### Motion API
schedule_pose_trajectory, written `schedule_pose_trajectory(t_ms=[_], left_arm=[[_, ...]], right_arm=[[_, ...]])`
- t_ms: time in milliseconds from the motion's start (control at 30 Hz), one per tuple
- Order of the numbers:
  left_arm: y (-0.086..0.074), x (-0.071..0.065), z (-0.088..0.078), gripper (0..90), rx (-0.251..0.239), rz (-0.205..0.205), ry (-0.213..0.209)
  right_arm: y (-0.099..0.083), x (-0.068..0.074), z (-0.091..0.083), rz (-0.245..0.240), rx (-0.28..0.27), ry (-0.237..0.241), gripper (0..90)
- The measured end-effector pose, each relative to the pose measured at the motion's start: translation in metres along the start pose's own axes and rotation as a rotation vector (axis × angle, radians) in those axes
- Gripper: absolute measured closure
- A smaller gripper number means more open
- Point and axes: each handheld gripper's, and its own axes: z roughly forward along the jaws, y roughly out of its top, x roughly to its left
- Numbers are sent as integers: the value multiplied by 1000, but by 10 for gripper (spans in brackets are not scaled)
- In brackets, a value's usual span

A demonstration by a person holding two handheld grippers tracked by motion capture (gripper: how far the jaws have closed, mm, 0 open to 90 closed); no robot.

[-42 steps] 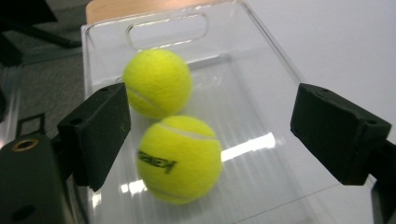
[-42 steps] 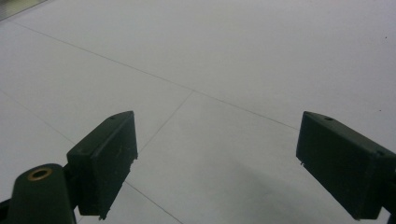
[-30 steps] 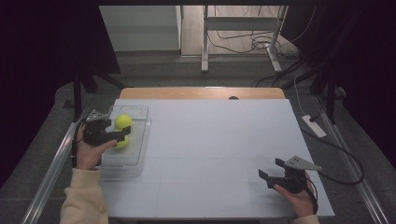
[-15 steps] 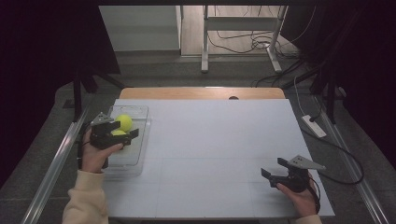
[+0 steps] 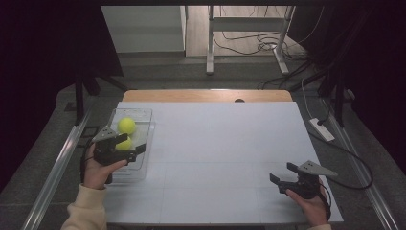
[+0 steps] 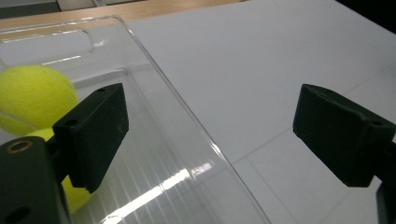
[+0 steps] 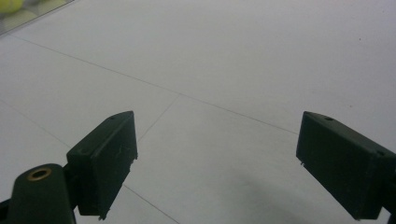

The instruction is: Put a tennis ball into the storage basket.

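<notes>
A clear plastic tray (image 5: pixel 145 113) stands at the left of the white table, with two yellow tennis balls in it. The far ball (image 5: pixel 127 125) lies free; the near ball (image 5: pixel 126 143) is partly hidden behind my left gripper (image 5: pixel 133 143). That gripper hovers over the tray, and its jaws have just been opening. In the left gripper view, the left gripper (image 6: pixel 212 116) is open with nothing gripped: the tray's rim (image 6: pixel 187 126) runs between the jaws, and both balls (image 6: pixel 32 95) lie left of the left jaw. My right gripper (image 5: pixel 281 172) (image 7: pixel 217 135) is open over bare table at the near right.
The white tabletop (image 5: pixel 215 143) stretches wide between the two hands, with a wooden strip (image 5: pixel 206 95) along its far edge. A metal rail (image 5: pixel 57 167) runs along the left side. A power strip (image 5: pixel 321 129) and cables lie off the table's right.
My left gripper has moved toward the person's side along the tray and its jaws stand wider apart. The balls stay in the tray. The right gripper has kept still.
</notes>
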Motion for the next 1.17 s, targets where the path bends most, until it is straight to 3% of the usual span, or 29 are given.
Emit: schedule_pose_trajectory(t_ms=[300, 467, 667, 1167], left_arm=[[-22, -26, 0, 116, -9, 63, -46], [-29, -36, 3, 115, -1, 92, -38], [-31, -41, 8, 115, 14, 126, -39], [-31, -39, 11, 112, 20, 116, -50]], right_arm=[[6, 4, -1, -5, -20, 10, 120], [9, 2, 0, -2, -27, 19, 120], [10, 0, -2, 3, -38, 18, 120], [8, -4, -2, 20, -43, 20, 120]])
